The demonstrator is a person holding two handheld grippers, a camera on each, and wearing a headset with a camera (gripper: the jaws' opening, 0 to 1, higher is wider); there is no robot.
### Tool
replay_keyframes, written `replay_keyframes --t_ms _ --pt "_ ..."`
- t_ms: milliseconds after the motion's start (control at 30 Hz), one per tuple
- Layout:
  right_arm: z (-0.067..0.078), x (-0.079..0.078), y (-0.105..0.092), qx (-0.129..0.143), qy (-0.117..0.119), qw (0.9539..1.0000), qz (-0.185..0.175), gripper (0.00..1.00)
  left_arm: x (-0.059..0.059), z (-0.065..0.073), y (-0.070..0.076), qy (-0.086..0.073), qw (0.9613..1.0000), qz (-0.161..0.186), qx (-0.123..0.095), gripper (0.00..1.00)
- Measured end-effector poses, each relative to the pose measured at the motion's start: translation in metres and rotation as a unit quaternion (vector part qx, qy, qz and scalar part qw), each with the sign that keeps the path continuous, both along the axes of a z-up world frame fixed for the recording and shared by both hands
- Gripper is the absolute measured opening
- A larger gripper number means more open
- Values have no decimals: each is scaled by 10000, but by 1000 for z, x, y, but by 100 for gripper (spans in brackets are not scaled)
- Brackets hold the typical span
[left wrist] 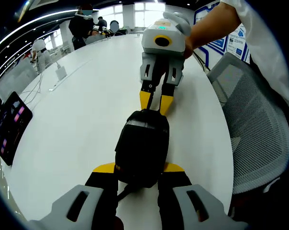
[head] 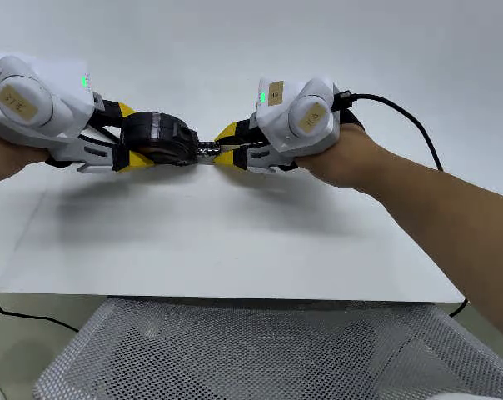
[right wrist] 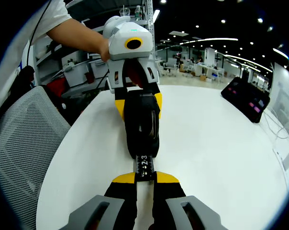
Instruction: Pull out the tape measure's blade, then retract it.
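Note:
A black tape measure [head: 157, 137] hangs above the white table [head: 226, 242], clamped between the yellow-tipped jaws of my left gripper [head: 128, 135]. In the left gripper view its case [left wrist: 142, 146] sits squarely between my own jaws. A short stub of blade [head: 206, 151] sticks out of the case toward my right gripper [head: 226, 145], which is shut on the blade's end. The right gripper view shows printed numbers on the blade [right wrist: 144, 166] pinched between its tips, with the case [right wrist: 141, 122] just beyond. The two grippers face each other, close together.
A grey mesh chair back [head: 235, 350] lies below the table's near edge. A black cable [head: 405, 121] trails from the right gripper across the table. Dark tablets [right wrist: 245, 98] and small items sit farther along the long table.

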State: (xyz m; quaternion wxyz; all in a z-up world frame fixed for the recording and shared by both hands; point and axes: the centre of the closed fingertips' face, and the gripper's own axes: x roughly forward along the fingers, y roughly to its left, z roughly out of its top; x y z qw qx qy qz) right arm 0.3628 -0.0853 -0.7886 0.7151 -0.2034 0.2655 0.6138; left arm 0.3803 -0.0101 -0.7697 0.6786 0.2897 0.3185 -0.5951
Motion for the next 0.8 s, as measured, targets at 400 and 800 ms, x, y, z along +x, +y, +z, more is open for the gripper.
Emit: replay_keyframes --t_ms 400,800 --pt "0 -1 -12 -33 -2 10000 -61 7 0 0 1 9 10000 39 -8 26" --pt "-2 -2 -27 -62 47 9999 -139 7 -1 0 0 6 10000 31 -21 27"
